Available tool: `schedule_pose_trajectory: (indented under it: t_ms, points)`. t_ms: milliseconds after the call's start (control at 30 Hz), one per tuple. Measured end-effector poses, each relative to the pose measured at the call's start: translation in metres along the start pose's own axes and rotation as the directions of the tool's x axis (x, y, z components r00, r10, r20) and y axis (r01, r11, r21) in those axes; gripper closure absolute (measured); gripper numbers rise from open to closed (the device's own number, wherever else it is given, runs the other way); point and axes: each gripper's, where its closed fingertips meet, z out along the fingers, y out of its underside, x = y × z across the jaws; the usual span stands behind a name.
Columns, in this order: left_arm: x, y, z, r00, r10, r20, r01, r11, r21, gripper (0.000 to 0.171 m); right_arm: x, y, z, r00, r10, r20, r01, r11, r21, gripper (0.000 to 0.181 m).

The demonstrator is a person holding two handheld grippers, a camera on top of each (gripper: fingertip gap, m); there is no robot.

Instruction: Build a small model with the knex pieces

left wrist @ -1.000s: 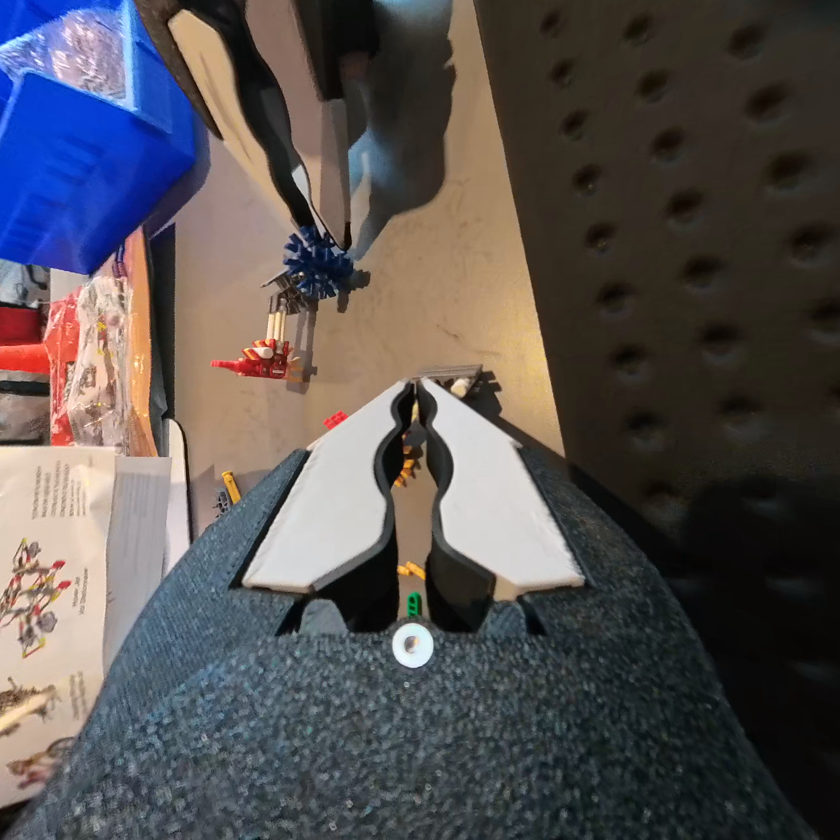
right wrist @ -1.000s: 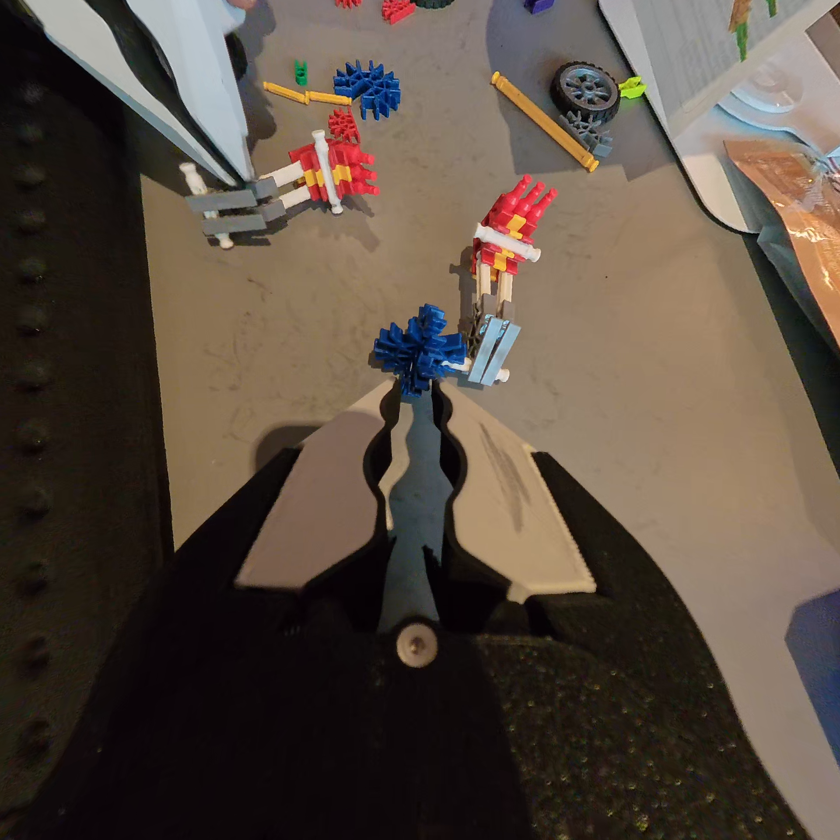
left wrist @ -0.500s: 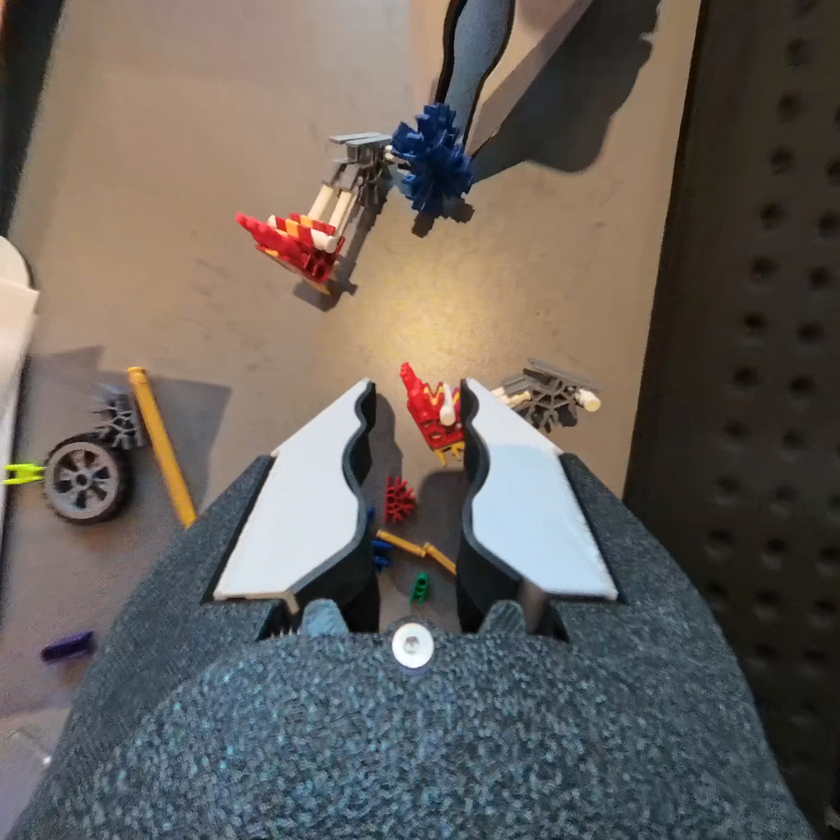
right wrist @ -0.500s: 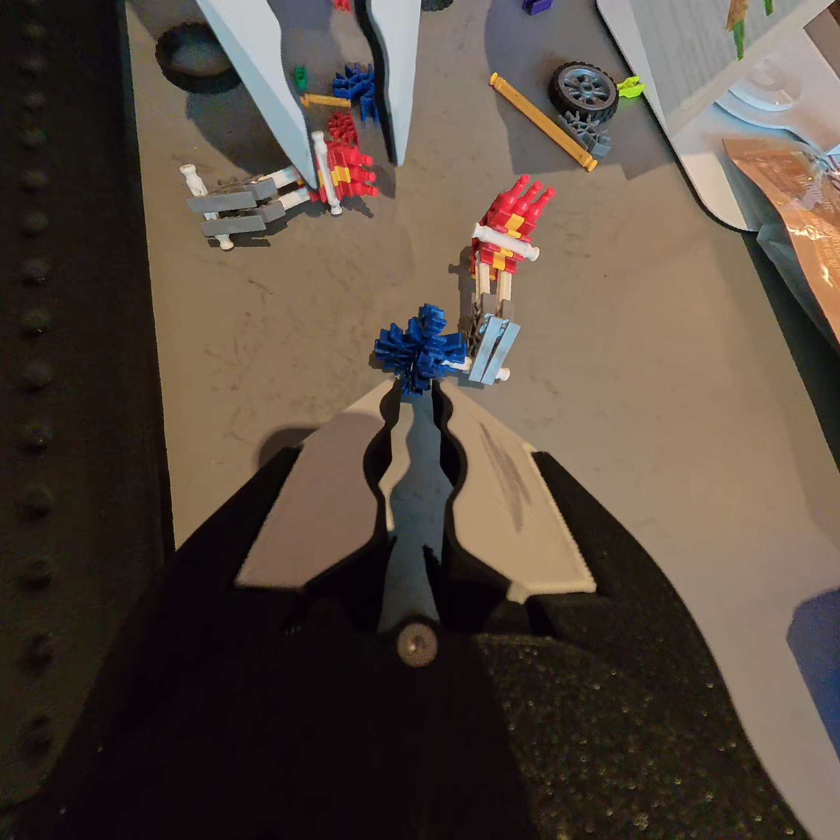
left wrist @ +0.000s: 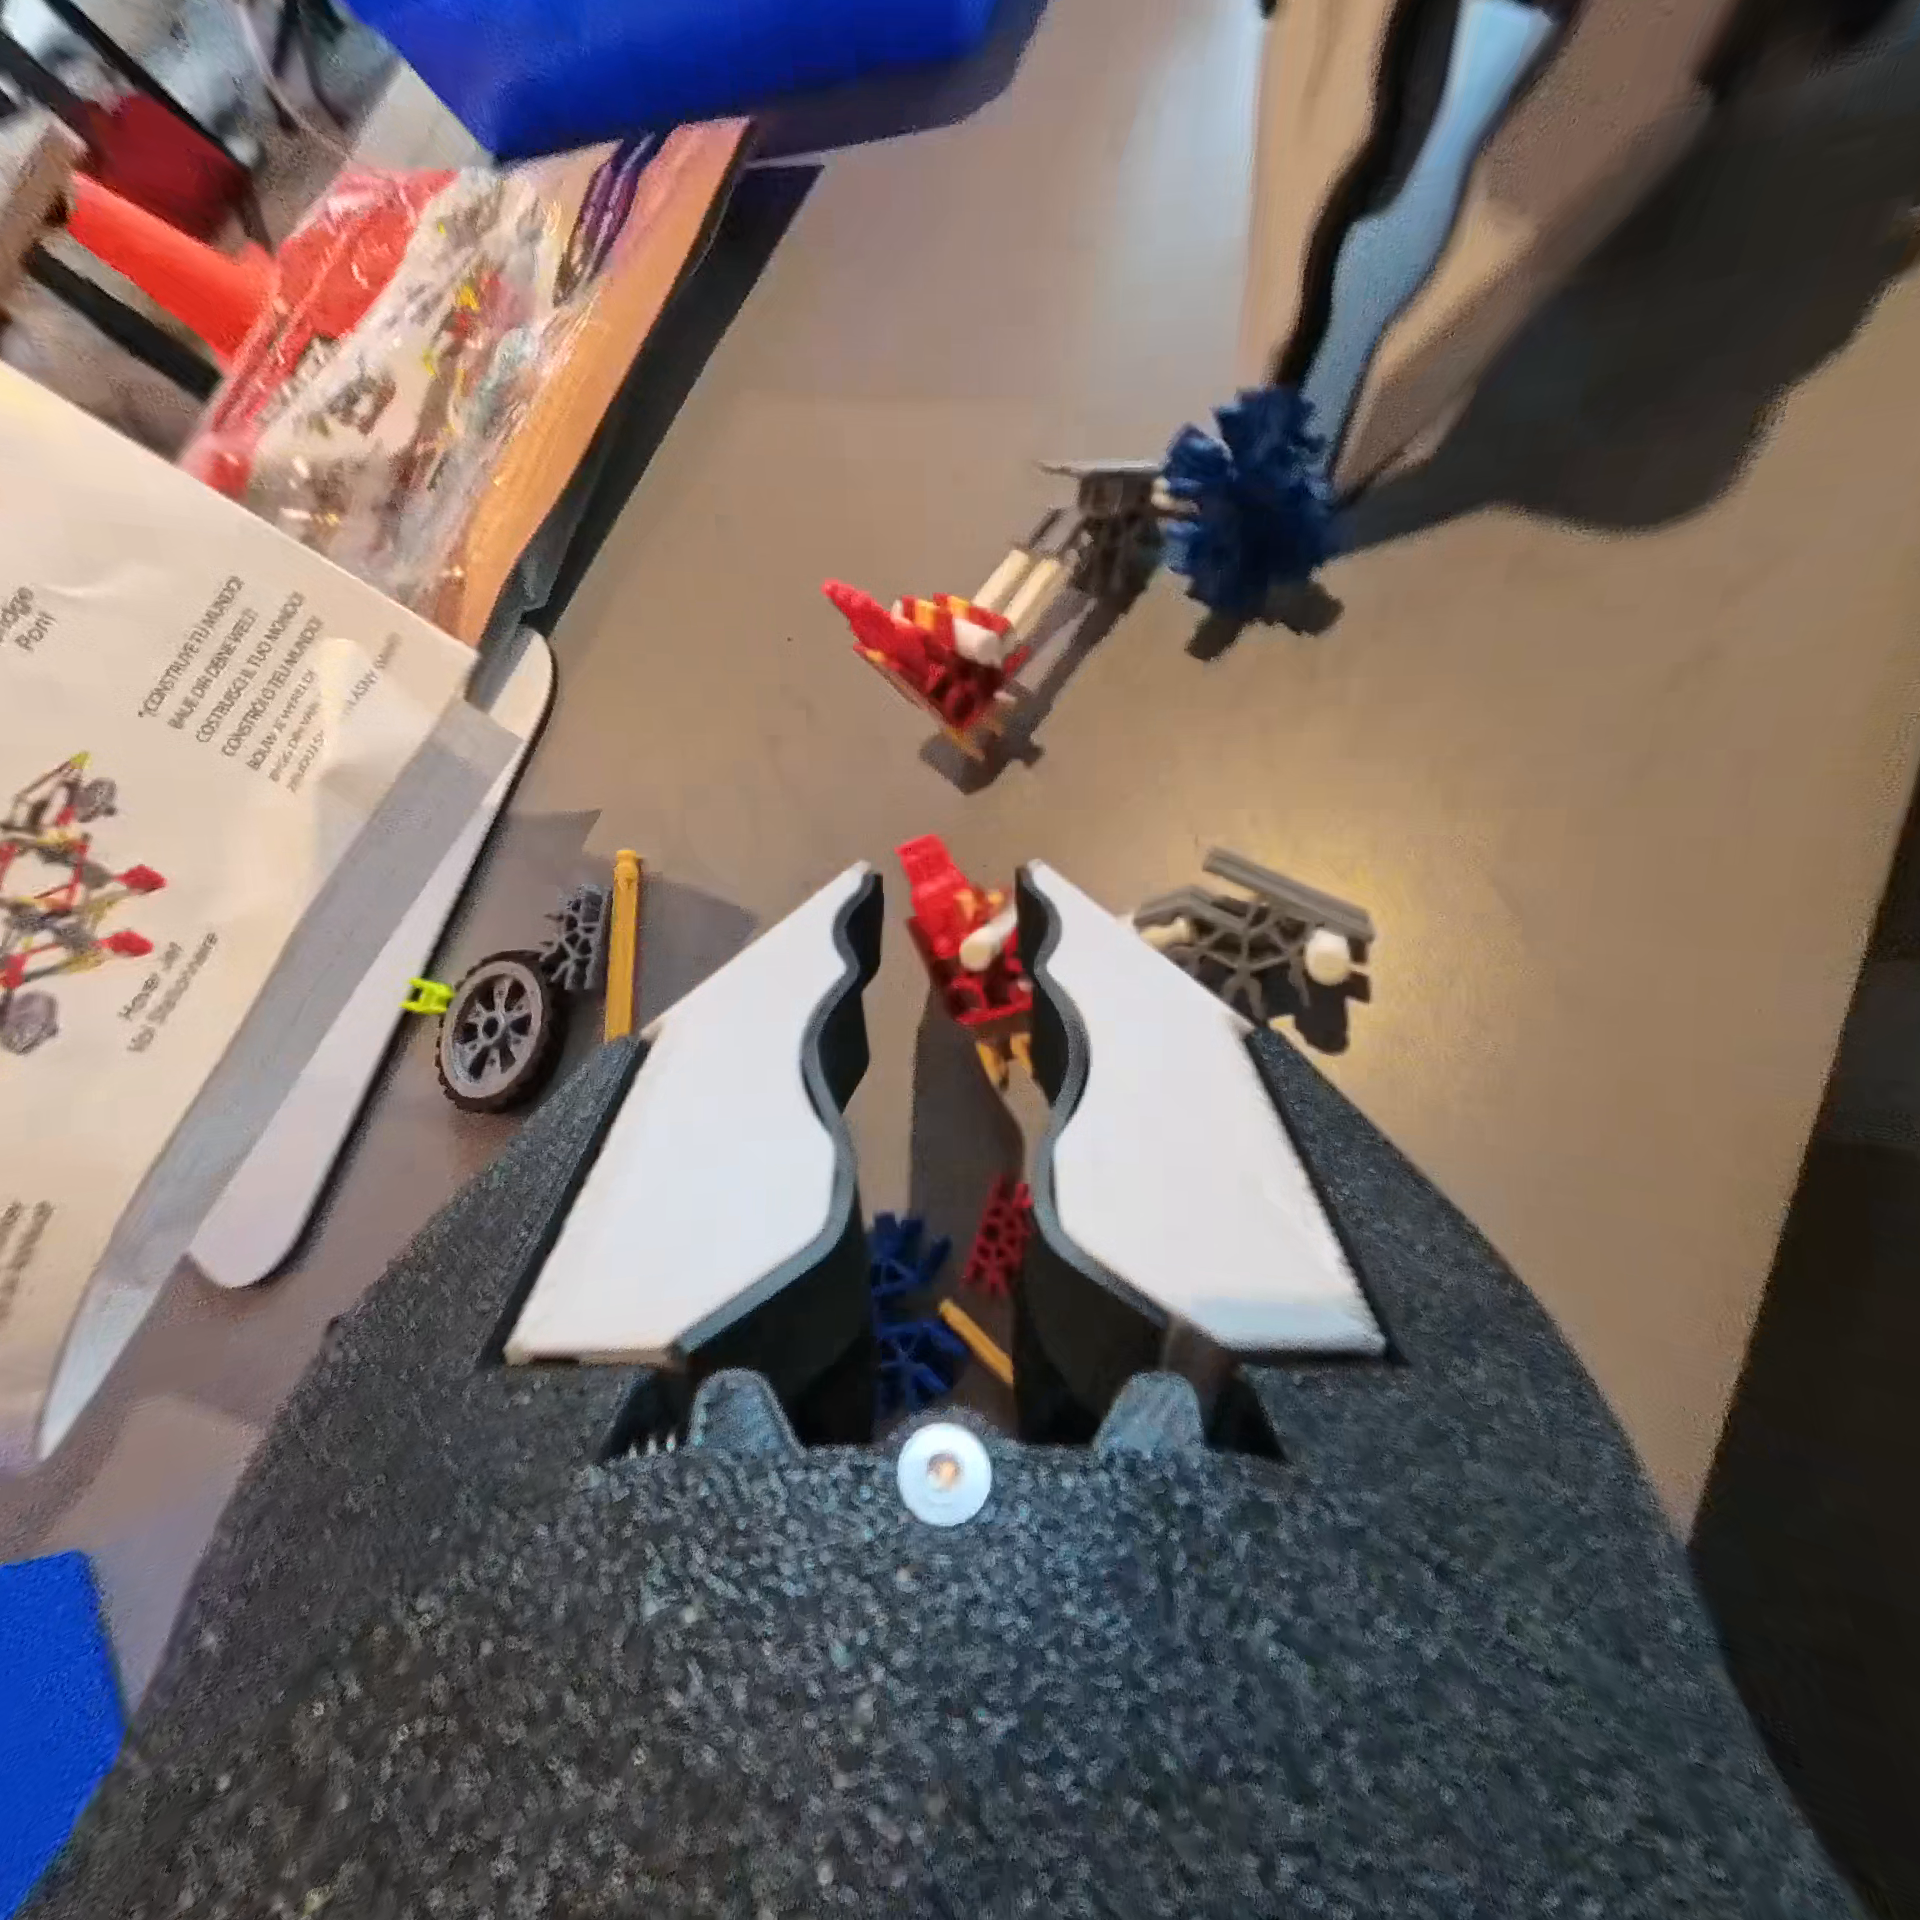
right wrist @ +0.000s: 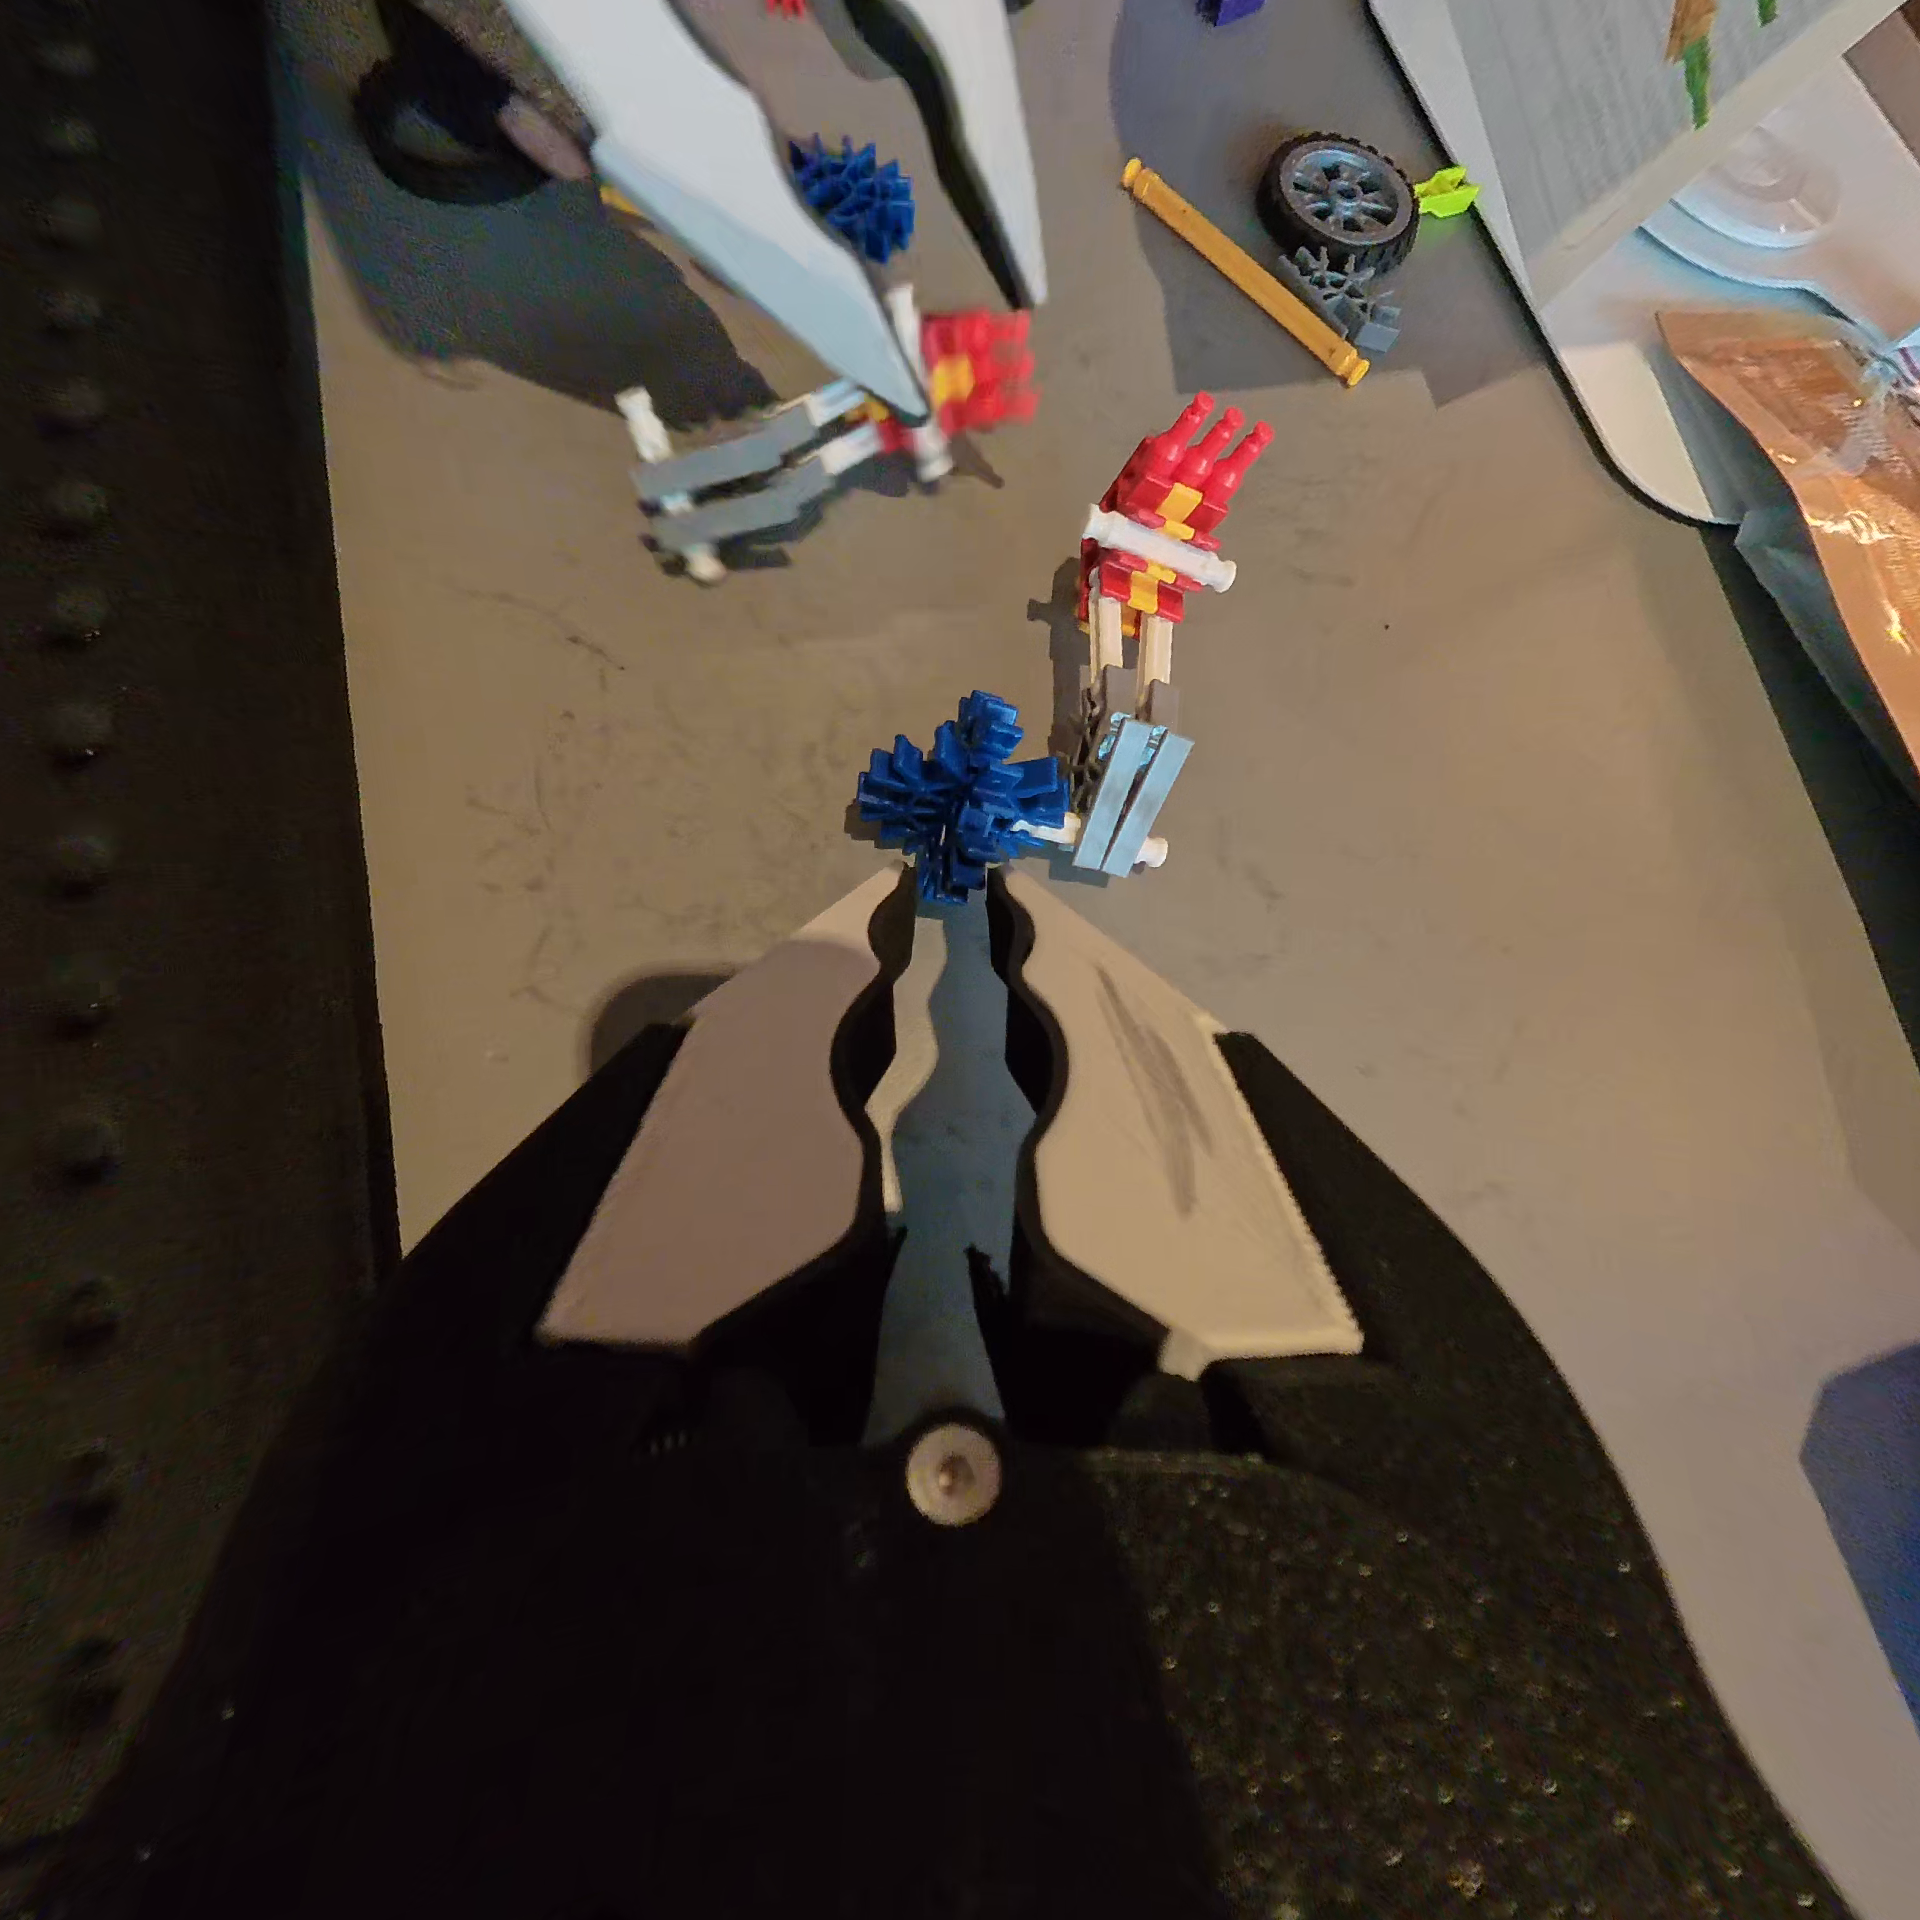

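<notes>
My left gripper [left wrist: 951, 883] is closed on the red end of a small rod-and-connector assembly [left wrist: 971, 956], whose grey connectors [left wrist: 1252, 935] stick out to the right. In the right wrist view the left gripper [right wrist: 971, 353] holds the assembly [right wrist: 727, 488] just over the table. My right gripper [right wrist: 940, 883] is shut on a blue connector cluster [right wrist: 961, 795]. The cluster joins grey plates, white rods and a red end [right wrist: 1164, 520]. This second assembly [left wrist: 956, 644] shows in the left wrist view, with the right gripper [left wrist: 1340, 416] on its blue cluster [left wrist: 1247, 520].
A grey wheel [left wrist: 494, 1034] and a yellow rod [left wrist: 623, 945] lie left of my left gripper. Loose blue [left wrist: 904, 1309] and red [left wrist: 997, 1236] connectors lie beneath it. An instruction sheet [left wrist: 156, 831], a parts bag [left wrist: 416, 364] and a blue bin [left wrist: 675, 62] are left. A black perforated panel [right wrist: 156, 727] borders the table. Some 10 centimeters of space lies between my two pairs of fingers.
My left gripper has narrowed onto the red end of the red-and-grey assembly and shifted it sideways toward the other assembly. The right gripper and its blue-tipped assembly have not moved.
</notes>
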Motion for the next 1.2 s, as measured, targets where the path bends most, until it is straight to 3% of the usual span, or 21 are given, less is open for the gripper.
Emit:
schedule_pose_trajectory:
  t_ms: [100, 200, 367, 500, 667, 767, 800, 867, 967, 1067, 1200]
  points:
    - [0.004, 0.01, -0.011, 0.996, 0.088, 0.02, -0.088, 0.996, -0.017, 0.14, -0.001, 0.001, 0.001, 1.0, -0.005, 0.002, 0.005, 1.0, -0.009, 0.168]
    - [0.01, 0.02, -0.024, 0.992, 0.116, -0.047, -0.118, 0.992, -0.053, 0.157, -0.001, 0.001, 0.002, 1.0, -0.005, 0.002, 0.005, 1.0, -0.013, 0.168]
    - [-0.005, 0.024, -0.032, 0.988, 0.127, -0.088, -0.138, 0.981, -0.139, 0.146, -0.001, 0.001, 0.001, 1.0, -0.004, 0.002, 0.004, 1.0, -0.01, 0.168]
    - [-0.003, 0.026, -0.025, 0.972, 0.069, -0.226, -0.129, 0.956, -0.262, 0.133, -0.001, 0.002, 0.002, 1.0, -0.007, 0.003, 0.007, 1.0, -0.015, 0.168]
    - [0.011, 0.04, -0.014, 0.92, -0.059, -0.386, -0.115, 0.904, -0.412, 0.151, -0.002, 0.002, 0.002, 1.0, -0.011, 0.003, 0.012, 1.0, -0.014, 0.168]
    - [0.011, 0.027, -0.006, 0.918, -0.09, -0.387, -0.064, 0.928, -0.368, 0.154, -0.002, 0.002, 0.001, 1.0, -0.009, 0.008, 0.009, 1.0, -0.014, 0.168]
    - [0.011, 0.014, -0.003, 0.921, -0.083, -0.38, -0.039, 0.953, -0.301, 0.165, -0.002, 0.002, 0.001, 1.0, -0.009, 0.008, 0.009, 1.0, -0.014, 0.168]
    - [-0.006, -0.03, 0.003, 0.952, -0.149, -0.269, 0.132, 0.988, -0.078, 0.166, -0.002, 0.002, 0.002, 1.0, -0.01, 0.009, 0.01, 1.0, -0.016, 0.168]
    - [-0.009, -0.039, -0.002, 0.975, -0.148, -0.164, 0.163, 0.983, 0.083, 0.166, -0.002, 0.002, 0.002, 1.0, -0.011, 0.008, 0.011, 1.0, -0.016, 0.168]
    - [0.009, 0.0, -0.002, 0.981, -0.128, -0.144, 0.126, 0.992, -0.019, 0.163, -0.003, 0.003, 0.002, 1.0, -0.013, 0.01, 0.013, 1.0, -0.024, 0.168]
    - [0.005, 0.018, -0.015, 0.992, -0.087, -0.086, 0.085, 0.996, -0.035, 0.152, -0.003, 0.003, 0.003, 1.0, -0.011, 0.013, 0.011, 1.0, -0.028, 0.168]
